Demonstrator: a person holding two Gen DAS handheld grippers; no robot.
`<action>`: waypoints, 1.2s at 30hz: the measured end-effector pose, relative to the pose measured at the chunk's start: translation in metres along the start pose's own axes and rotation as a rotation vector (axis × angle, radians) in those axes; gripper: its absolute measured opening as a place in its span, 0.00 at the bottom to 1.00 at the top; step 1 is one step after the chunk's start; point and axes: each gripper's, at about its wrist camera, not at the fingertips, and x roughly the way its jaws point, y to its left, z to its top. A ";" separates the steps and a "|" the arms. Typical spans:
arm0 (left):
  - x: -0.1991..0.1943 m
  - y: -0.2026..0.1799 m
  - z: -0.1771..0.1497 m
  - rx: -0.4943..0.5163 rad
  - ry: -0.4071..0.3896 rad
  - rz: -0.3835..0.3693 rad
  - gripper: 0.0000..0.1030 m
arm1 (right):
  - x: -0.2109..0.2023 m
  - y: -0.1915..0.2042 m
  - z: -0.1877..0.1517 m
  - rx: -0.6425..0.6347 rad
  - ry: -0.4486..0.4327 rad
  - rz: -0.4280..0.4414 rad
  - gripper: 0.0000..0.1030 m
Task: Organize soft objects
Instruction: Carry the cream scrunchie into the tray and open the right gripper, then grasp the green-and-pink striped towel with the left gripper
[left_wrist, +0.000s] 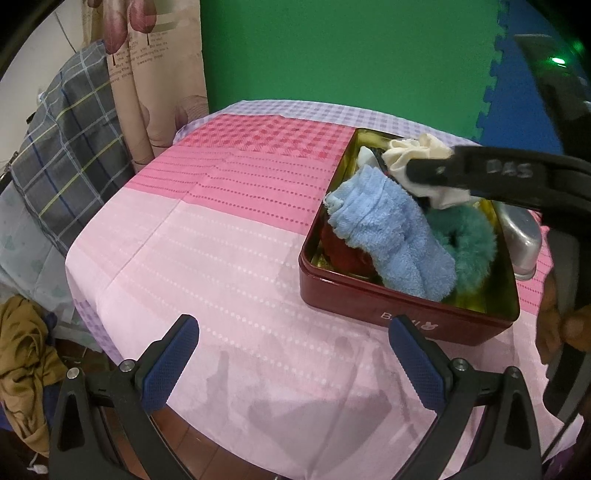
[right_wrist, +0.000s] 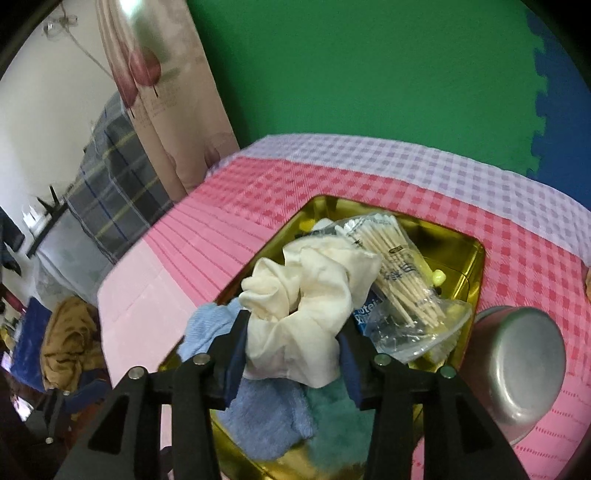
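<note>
A red tin box (left_wrist: 402, 314) with a gold inside (right_wrist: 469, 266) sits on the pink cloth at the right. In it lie a light blue fluffy sock (left_wrist: 384, 236) (right_wrist: 266, 410), a teal furry scrunchie (left_wrist: 469, 240) (right_wrist: 340, 424) and something red (left_wrist: 343, 254). My right gripper (right_wrist: 291, 332) (left_wrist: 436, 170) is shut on a cream scrunchie (right_wrist: 306, 306) (left_wrist: 410, 155) and holds it over the box. My left gripper (left_wrist: 291, 365) is open and empty, low over the cloth, left of the box's front.
A bag of cotton swabs (right_wrist: 399, 273) and a small blue packet (right_wrist: 365, 314) lie in the box's far part. A metal bowl (right_wrist: 524, 365) (left_wrist: 521, 236) lies on its side right of the box. A curtain (left_wrist: 155, 74) and plaid bedding (left_wrist: 70, 147) are at the left.
</note>
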 end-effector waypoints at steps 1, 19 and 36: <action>0.000 0.000 0.000 -0.001 0.000 0.002 0.99 | -0.004 -0.001 -0.001 0.008 -0.012 0.009 0.43; 0.002 -0.002 -0.004 0.008 0.013 0.028 0.99 | -0.090 -0.094 -0.058 0.258 -0.156 0.071 0.48; -0.044 -0.038 0.008 0.127 -0.104 -0.056 0.99 | -0.201 -0.306 -0.170 0.400 -0.078 -0.758 0.48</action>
